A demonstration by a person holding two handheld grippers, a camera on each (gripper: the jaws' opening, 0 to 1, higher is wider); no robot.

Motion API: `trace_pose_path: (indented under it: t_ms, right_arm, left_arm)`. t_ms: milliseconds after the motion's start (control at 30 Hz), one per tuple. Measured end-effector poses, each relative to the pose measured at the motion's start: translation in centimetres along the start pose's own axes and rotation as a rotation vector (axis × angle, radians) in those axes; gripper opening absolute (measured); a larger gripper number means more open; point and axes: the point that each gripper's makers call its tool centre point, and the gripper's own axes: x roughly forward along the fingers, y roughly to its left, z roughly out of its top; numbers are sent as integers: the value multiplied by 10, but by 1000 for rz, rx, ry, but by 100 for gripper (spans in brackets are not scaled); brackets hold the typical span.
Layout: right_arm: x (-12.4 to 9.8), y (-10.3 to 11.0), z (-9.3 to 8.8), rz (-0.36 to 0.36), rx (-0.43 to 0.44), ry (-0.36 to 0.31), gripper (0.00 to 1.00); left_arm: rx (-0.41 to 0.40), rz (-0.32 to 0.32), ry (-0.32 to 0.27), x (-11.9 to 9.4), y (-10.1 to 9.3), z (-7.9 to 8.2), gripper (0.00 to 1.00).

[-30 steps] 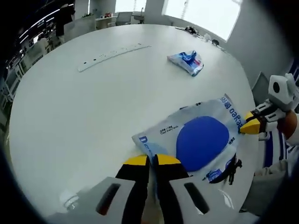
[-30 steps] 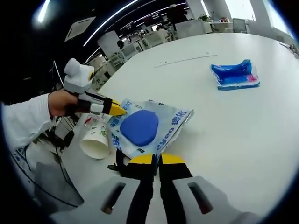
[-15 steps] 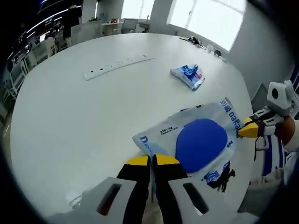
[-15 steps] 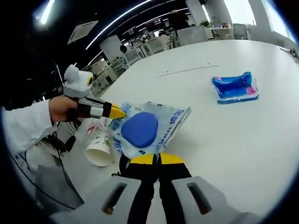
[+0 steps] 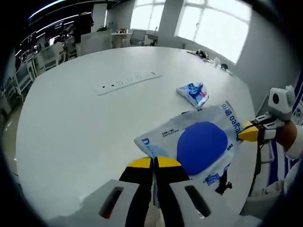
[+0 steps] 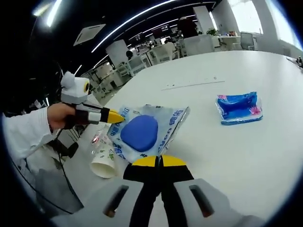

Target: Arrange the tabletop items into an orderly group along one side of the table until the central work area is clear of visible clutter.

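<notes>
Round white desk mostly open; obstacles: long white power strip, small crumpled blue-white packet, tipped paper cup at edge.

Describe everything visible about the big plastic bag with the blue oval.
The plastic bag is a flat, glossy, translucent white pouch with a large solid blue oval in its middle and blue lettering along its edges. It is stretched between the left gripper and the right gripper, each shut on an opposite edge. It looks lifted above the white table, slightly crinkled.
</notes>
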Motion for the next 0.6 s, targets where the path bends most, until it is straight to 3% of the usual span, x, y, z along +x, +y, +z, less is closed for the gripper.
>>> trace_pose_path:
  t_ms: [600]
  right_arm:
    - [-2,-6,54,20,-83,-70,0]
  left_arm:
    - [-68,65,-138,-33,-1,39,0]
